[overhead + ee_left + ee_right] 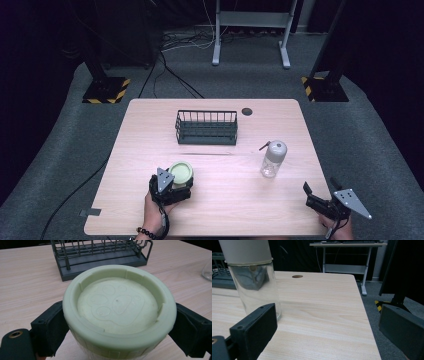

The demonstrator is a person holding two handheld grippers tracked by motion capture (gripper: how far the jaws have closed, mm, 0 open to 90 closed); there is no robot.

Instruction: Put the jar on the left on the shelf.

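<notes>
A pale green round jar point(181, 173) with a paw print pressed into its lid point(117, 303) stands on the wooden table near the front left. My left gripper point(173, 188) is shut on it, one black jaw against each side. A clear bottle point(273, 159) with a grey cap stands upright right of the middle. My right gripper point(320, 187) hovers open by the table's front right corner, with nothing between its jaws. In the right gripper view the bottle point(254, 285) stands just beyond the left jaw, apart from it.
A dark wire basket point(206, 126) sits at the back middle of the table point(235, 200), straight ahead of the jar point(100, 252). A round cable hole point(247, 111) lies behind it to the right. Another desk's legs point(250, 35) stand on the floor beyond.
</notes>
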